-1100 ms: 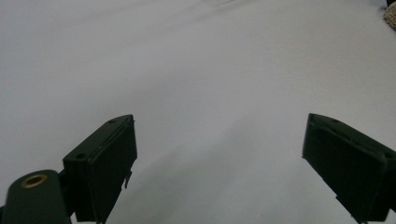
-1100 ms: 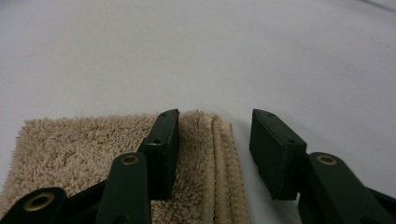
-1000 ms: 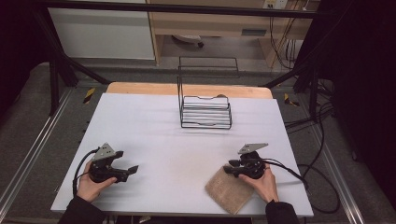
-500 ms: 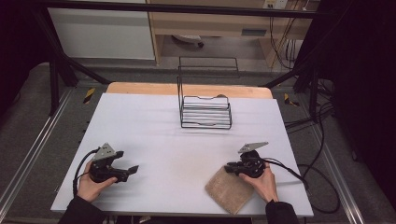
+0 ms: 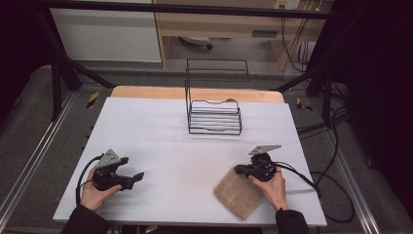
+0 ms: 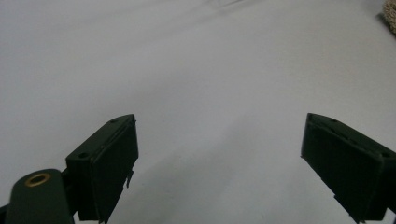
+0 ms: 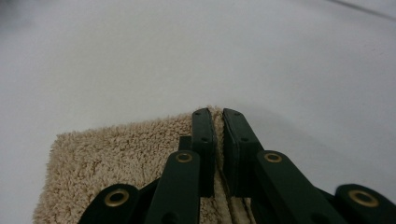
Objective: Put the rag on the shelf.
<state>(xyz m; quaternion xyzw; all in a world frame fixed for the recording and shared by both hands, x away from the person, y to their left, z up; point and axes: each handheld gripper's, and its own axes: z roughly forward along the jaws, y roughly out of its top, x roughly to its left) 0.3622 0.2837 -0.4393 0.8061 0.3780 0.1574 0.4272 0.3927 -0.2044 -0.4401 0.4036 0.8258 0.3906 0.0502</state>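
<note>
Towel (image 5: 239,193), beige and folded, lying flat at the near right corner of the white table (image 5: 160,131), now pinched at its upper edge by the right gripper (image 5: 238,169). Seen along that gripper's own jaws: a thin ridge of the pile (image 7: 217,140) squeezed up between the two black pads, jaws all but touching, having just been closing over the last moment from a wider stance onto the cloth. Means the grasp looks made and the edge looks ready to be lifted or dragged, though only a thin lip of cloth sits between the pads, so could slip out on a quick pull. Right hand (image 5: 272,187) resting on the table beside the cloth, otherwise placed as it was a second back. Over at the near left, left gripper (image 5: 138,176) held low above bare tabletop, jaws spread wide with nothing between them, well apart from the towel and unmoved from a second ago. Farther off, past the middle of the table, black wire rack (image 5: 214,117) standing upright near the far edge, just before the wooden strip (image 5: 146,92).
</note>
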